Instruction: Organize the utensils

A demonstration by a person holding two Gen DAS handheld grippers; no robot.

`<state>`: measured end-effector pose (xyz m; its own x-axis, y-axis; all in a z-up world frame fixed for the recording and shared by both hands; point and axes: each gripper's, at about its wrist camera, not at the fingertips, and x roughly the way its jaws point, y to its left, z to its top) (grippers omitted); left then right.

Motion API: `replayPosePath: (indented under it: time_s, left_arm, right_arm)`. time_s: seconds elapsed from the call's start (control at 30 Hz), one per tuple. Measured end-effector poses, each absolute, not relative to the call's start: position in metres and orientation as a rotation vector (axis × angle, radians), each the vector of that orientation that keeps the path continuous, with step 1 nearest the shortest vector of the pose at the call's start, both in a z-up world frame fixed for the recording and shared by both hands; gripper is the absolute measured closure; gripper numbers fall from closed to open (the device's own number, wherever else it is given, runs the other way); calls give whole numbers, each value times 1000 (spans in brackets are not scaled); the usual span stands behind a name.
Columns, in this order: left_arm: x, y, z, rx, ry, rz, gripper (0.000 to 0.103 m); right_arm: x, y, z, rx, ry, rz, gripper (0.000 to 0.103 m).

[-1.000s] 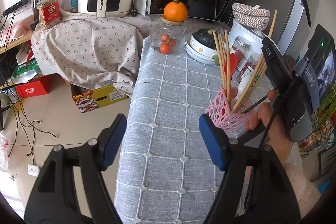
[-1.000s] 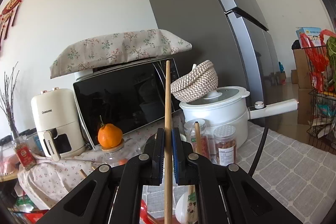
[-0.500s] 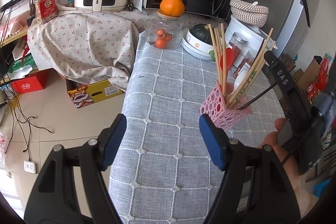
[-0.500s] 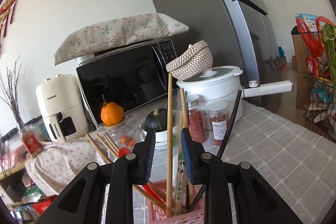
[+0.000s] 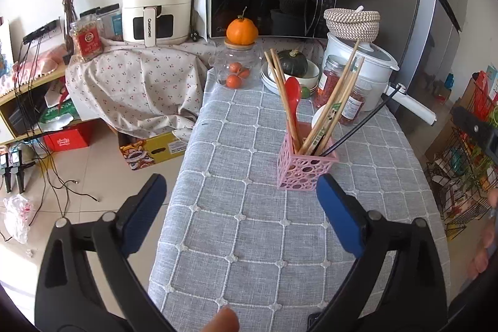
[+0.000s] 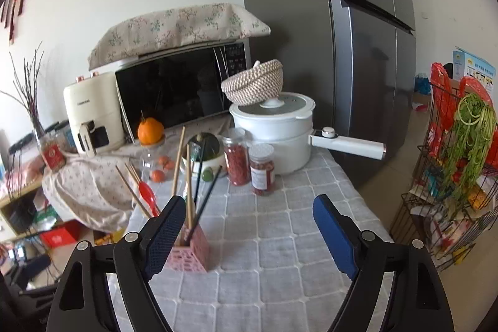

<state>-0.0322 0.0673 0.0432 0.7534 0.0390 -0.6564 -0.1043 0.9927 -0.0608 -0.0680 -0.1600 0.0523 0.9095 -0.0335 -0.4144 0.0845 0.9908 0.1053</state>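
A: Left wrist view: the pink perforated holder point(image 5: 306, 168) stands mid-tablecloth point(image 5: 249, 226), bristling with wooden chopsticks point(image 5: 334, 101), black ones and a red spoon point(image 5: 293, 92).

B: Light, top-heavy, I'd judge (grip its base walls, not the sticks).

A: Both grippers, left point(image 5: 239, 212) and right point(image 6: 246, 231), are opening, nothing between their jaws.

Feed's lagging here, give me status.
Both grippers, left gripper and right gripper, opening, empty. Utensils upright in pink holder. Nothing blocking.
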Motion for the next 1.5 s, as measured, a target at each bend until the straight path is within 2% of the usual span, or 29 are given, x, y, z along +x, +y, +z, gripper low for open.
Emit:
replayPosePath:
  time_s: [0.17, 0.23, 0.77, 1.5]
  left_arm:
    - [-50, 42, 45, -75, 701, 95, 2]
    - [-53, 31, 44, -61, 704, 90, 2]
    - [-49, -15, 27, 65, 727, 21, 2]
    - [-51, -8, 26, 46, 710, 27, 2]
  right_arm:
    - [-93, -189, 41, 78, 518, -45, 9]
    - [-100, -199, 34, 67, 522, -47, 3]
    - [-93, -237, 9, 59, 621, -40, 2]
    - [-91, -225, -3, 38, 653, -35, 2]
